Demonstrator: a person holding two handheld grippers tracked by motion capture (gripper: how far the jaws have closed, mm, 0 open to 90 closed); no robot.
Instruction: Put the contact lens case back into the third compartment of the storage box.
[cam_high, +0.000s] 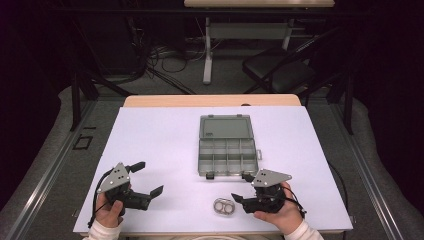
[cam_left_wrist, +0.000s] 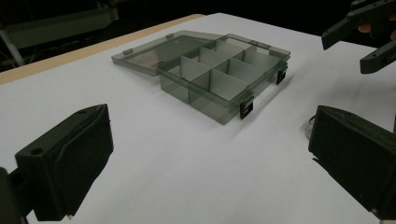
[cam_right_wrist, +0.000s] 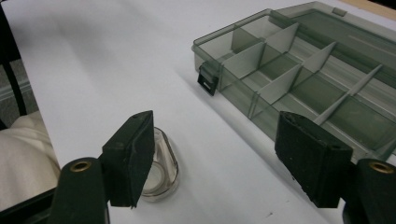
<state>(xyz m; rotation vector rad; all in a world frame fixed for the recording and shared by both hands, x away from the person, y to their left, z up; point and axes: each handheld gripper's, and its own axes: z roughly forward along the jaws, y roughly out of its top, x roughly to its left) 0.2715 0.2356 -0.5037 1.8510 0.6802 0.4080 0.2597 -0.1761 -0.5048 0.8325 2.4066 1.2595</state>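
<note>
A smoky grey compartment box (cam_high: 205, 159) lies open in the middle of the white table, its lid flat behind it and its cells bare. The box (cam_left_wrist: 205, 101) is ahead in the left gripper view, and the box (cam_right_wrist: 219, 74) is at upper right in the right gripper view. A small clear plastic container (cam_high: 224, 206) rests near the front edge. My right gripper (cam_high: 241, 188) points left just right of it, open. The container (cam_right_wrist: 166, 163) sits half behind the left jaw of the right gripper (cam_right_wrist: 215, 140), not between the pads. My left gripper (cam_high: 149, 178) stands open at front left, holding nothing.
White sheet (cam_high: 160, 135) covers the table; a wooden strip (cam_high: 210, 100) shows at the far edge. A black chair (cam_high: 280, 70) and a desk leg (cam_high: 207, 60) stand beyond. The right gripper (cam_left_wrist: 369, 37) appears at the top right of the left gripper view. A white sleeve (cam_right_wrist: 21, 158) lies at left.
</note>
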